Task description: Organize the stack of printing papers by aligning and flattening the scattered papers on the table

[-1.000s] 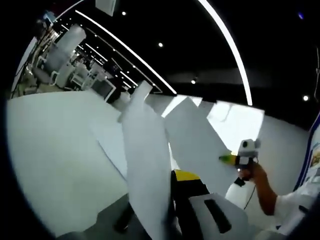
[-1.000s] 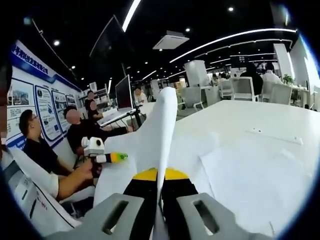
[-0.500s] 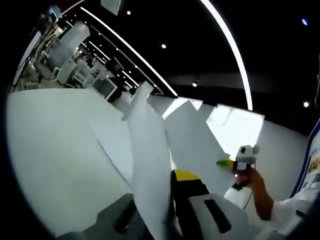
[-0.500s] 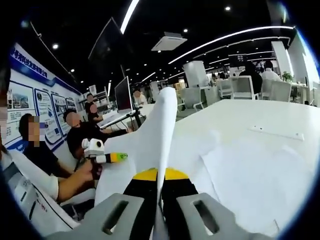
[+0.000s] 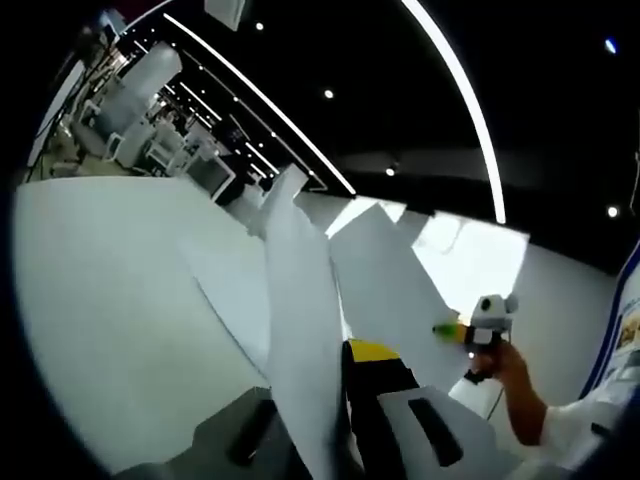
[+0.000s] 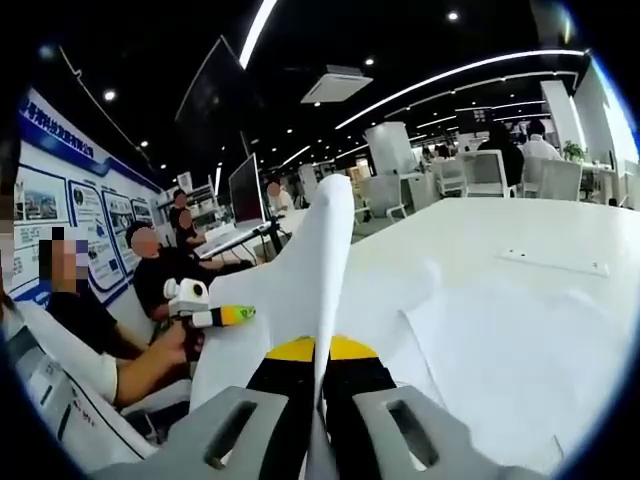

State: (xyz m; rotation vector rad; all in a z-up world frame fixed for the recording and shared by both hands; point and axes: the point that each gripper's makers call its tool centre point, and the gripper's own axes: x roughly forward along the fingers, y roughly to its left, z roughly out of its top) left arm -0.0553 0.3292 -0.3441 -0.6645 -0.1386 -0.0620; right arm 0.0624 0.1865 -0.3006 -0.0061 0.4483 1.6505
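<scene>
A stack of white printing papers stands edge-on, lifted off the white table. My right gripper is shut on its lower edge, yellow-tipped jaws pressed on both sides. In the left gripper view the same papers rise fanned and uneven from my left gripper, which is shut on them; its left jaw is hidden behind the sheets. The other gripper shows at the right in a person's hand. In the right gripper view the left gripper shows at the left.
More loose sheets lie flat on the table under the held stack, with a thin white strip beyond them. Seated people and a monitor are at the left, chairs at the far end.
Both views have shifted only slightly. The papers stay clamped upright in both grippers, and the right gripper sits a little lower in the left gripper view.
</scene>
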